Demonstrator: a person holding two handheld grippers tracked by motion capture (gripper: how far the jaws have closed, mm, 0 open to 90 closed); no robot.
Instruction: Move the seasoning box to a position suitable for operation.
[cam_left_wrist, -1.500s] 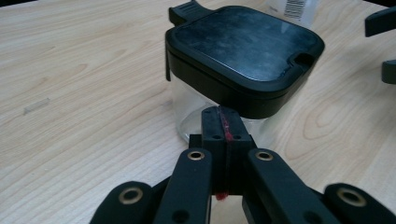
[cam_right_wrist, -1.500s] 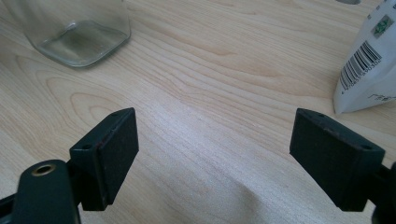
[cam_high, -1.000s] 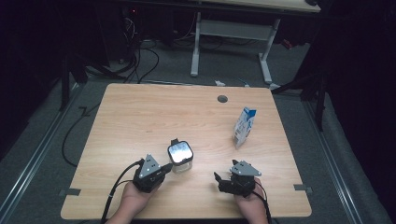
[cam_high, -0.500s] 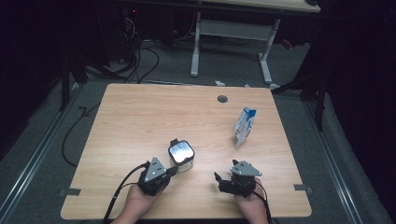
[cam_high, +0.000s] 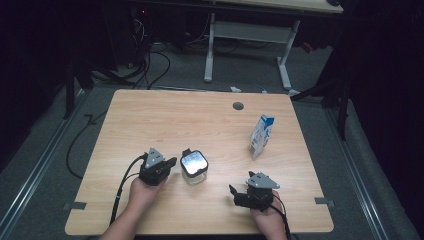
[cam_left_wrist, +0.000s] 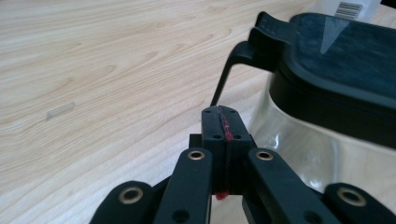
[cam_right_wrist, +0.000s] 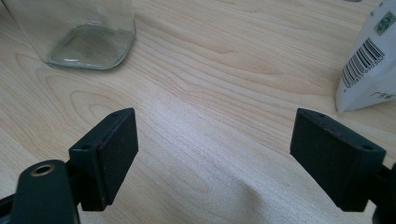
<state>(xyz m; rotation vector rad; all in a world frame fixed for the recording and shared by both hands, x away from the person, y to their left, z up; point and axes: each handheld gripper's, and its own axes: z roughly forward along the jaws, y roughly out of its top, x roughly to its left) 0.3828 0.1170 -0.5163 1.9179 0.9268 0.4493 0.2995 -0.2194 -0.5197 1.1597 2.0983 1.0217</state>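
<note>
On the table (cam_high: 150, 120) the glass jar (cam_high: 194, 170) stands upright just right of my left hand-held gripper (cam_high: 170, 164) — jaws pressed together, empty — while my right hand-held gripper (cam_high: 235, 192), spread wide, sits farther off.
</note>
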